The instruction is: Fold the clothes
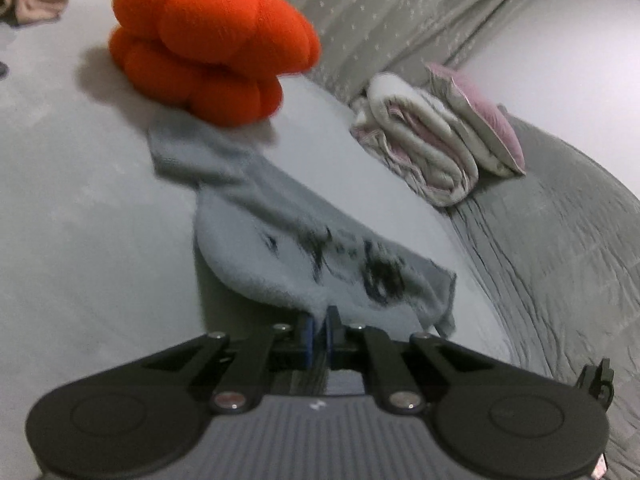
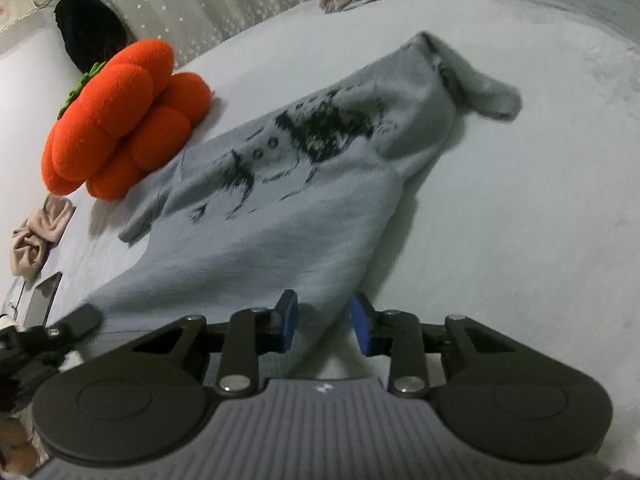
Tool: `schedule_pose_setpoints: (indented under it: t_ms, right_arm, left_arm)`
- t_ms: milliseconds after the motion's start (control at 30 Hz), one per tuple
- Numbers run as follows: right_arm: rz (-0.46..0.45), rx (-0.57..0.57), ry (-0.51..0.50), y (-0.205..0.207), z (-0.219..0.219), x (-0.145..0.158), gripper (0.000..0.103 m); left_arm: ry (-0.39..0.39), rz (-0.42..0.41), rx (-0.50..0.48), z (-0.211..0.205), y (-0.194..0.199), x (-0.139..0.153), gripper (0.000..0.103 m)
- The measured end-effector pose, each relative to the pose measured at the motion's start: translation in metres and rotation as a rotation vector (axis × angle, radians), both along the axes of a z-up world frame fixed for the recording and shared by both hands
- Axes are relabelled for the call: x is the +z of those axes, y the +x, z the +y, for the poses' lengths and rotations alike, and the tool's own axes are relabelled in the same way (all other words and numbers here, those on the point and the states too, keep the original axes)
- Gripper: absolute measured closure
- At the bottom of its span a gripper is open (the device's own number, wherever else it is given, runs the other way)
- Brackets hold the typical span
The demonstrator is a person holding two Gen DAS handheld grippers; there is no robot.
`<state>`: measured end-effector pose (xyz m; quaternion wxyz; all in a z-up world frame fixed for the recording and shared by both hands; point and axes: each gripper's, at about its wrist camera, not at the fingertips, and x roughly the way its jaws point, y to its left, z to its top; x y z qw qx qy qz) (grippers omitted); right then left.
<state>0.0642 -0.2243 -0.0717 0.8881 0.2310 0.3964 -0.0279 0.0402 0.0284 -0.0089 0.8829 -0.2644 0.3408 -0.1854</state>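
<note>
Folding has barely begun: the left gripper (image 1: 319, 330) pinches the pale grey knitted sweater's (image 2: 304, 184) hem, while the right gripper (image 2: 323, 326) straddles its edge, jaws apart; no fold is made.

Bedroom: bed (image 1: 72, 200), folded quilt (image 1: 420, 148)

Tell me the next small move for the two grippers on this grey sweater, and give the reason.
Probably close the right gripper onto the hem before lifting further. The left gripper is already shut on the grey sweater, its edge pinched between the blue pads, while the right one's jaws stand apart with the hem corner between them, not yet pinched. Lifting on one grip alone would likely skew the sweater toward the orange pumpkin cushion.
</note>
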Motion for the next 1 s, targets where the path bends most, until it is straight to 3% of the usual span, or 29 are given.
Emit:
schedule_pose_setpoints:
  t_ms: [167, 533, 700, 867, 900, 967, 1000]
  right_arm:
    - [0.018, -0.063, 0.009, -0.001, -0.017, -0.003, 0.067]
    - [0.033, -0.132, 0.056, 0.022, -0.024, -0.018, 0.063]
    - [-0.015, -0.136, 0.147, 0.033, -0.026, -0.028, 0.058]
    - [-0.082, -0.112, 0.161, 0.041, -0.016, -0.037, 0.056]
    - [-0.096, -0.102, 0.150, 0.042, -0.013, -0.037, 0.060]
    - [-0.120, -0.078, 0.143, 0.042, -0.009, -0.037, 0.093]
    - [-0.127, -0.071, 0.146, 0.042, -0.008, -0.038, 0.095]
  left_arm:
    - [0.026, -0.036, 0.072, 0.022, 0.001, 0.006, 0.098]
    - [0.026, 0.004, 0.242, 0.065, 0.028, -0.013, 0.098]
    - [0.050, 0.040, 0.257, 0.071, 0.040, -0.030, 0.098]
    - [0.097, 0.070, 0.254, 0.068, 0.050, -0.045, 0.098]
    - [0.105, 0.071, 0.255, 0.067, 0.051, -0.047, 0.098]
    - [0.116, 0.069, 0.254, 0.065, 0.053, -0.047, 0.098]
    - [0.118, 0.066, 0.252, 0.065, 0.052, -0.045, 0.098]
